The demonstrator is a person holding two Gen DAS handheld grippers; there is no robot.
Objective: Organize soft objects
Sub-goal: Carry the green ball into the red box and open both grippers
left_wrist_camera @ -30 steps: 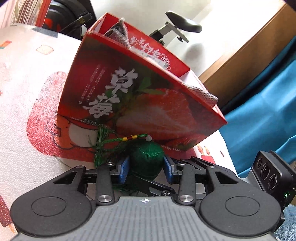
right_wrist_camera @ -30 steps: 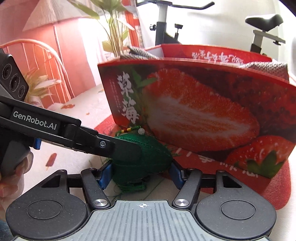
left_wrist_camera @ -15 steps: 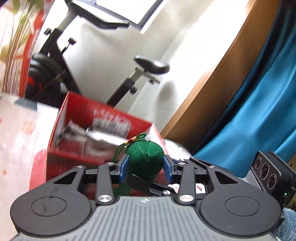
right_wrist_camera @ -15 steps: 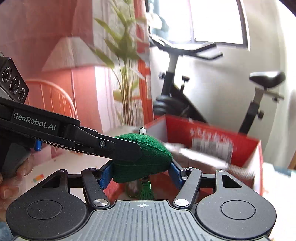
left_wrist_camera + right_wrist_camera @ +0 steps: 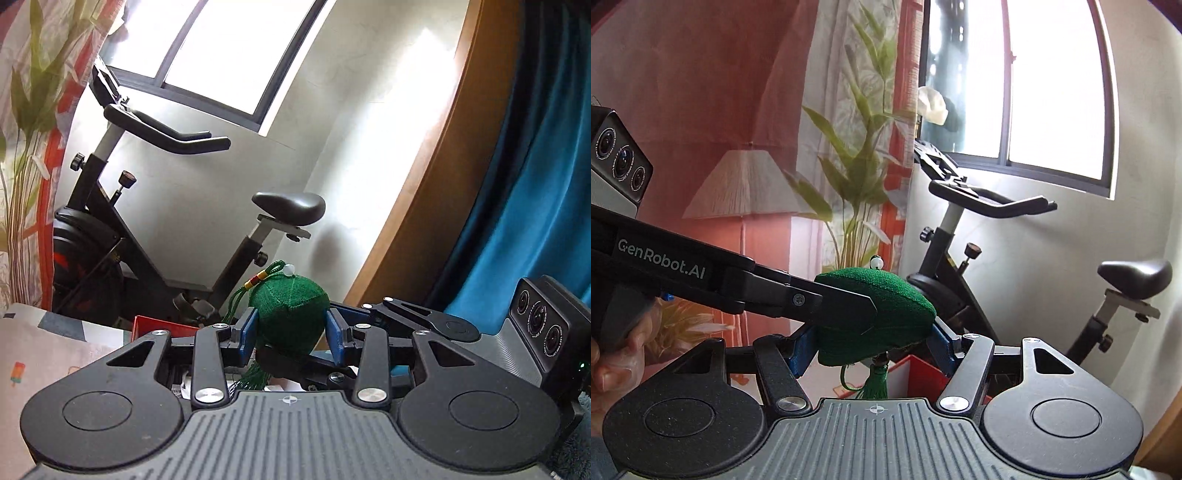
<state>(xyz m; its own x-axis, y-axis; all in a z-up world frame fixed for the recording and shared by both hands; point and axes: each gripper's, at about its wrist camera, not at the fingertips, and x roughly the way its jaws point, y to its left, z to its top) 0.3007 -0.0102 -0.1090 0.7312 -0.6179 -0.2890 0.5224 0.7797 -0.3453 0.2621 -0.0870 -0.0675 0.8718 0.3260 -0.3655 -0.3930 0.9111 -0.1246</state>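
Observation:
A green stuffed pouch [image 5: 290,314] with a cord, a white bead and a green tassel [image 5: 873,384] is held up in the air. My left gripper [image 5: 291,332] is shut on it, its blue pads pressing both sides. My right gripper [image 5: 873,343] is shut on the same pouch [image 5: 886,295] from another side. The left gripper's arm crosses the right wrist view from the left. Only a corner of the red strawberry box [image 5: 159,325] shows below the pouch, and its rim shows in the right wrist view [image 5: 916,376].
A black exercise bike [image 5: 122,243] stands behind the box against the white wall, also in the right wrist view [image 5: 964,258]. A printed cloth [image 5: 44,354] covers the table at lower left. A blue curtain [image 5: 535,203] hangs at the right.
Both grippers have lifted the green pouch from the table in front of the box to well above it. The box has dropped almost out of view.

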